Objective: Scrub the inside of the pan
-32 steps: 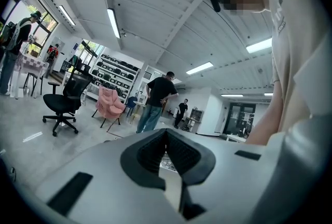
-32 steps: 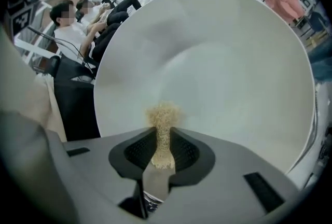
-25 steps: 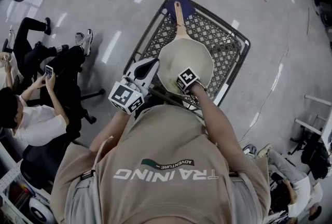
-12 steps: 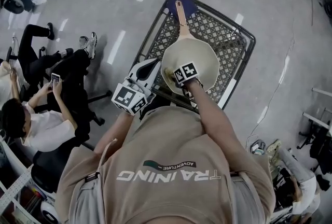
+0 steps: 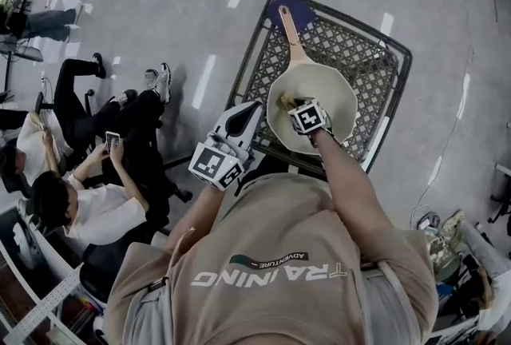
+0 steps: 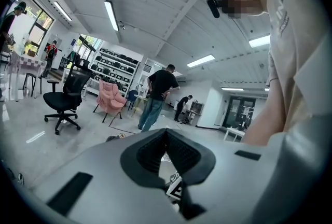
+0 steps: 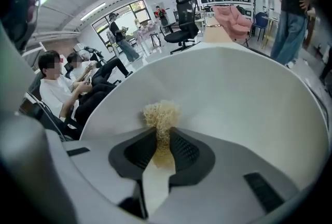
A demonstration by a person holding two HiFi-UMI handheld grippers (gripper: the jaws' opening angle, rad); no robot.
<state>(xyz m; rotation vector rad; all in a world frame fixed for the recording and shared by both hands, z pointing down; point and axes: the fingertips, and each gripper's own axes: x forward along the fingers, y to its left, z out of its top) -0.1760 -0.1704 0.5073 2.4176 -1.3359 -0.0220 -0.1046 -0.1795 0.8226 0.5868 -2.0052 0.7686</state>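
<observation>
A cream pan (image 5: 335, 100) with a wooden handle (image 5: 289, 32) lies in a wire cart (image 5: 375, 68). My right gripper (image 5: 292, 105) reaches down into the pan from its near side. It is shut on a straw-coloured fibrous scrubber (image 7: 162, 114), which presses against the pan's pale inner wall (image 7: 238, 93). The tuft shows just beyond the right gripper (image 7: 163, 134). My left gripper (image 5: 249, 113) hovers just left of the pan's rim, apart from it. In its own view the left gripper (image 6: 166, 134) looks out level over the room, pads together with nothing between them.
A dark blue patch (image 5: 303, 6) sits at the cart's far end under the handle tip. Seated people (image 5: 88, 200) and office chairs are on the floor to the left. A person (image 6: 155, 96) stands beyond a pink chair (image 6: 111, 101).
My right gripper has moved from the pan's near rim further into the bowl, taking the scrubber with it. The left gripper has stayed beside the pan.
</observation>
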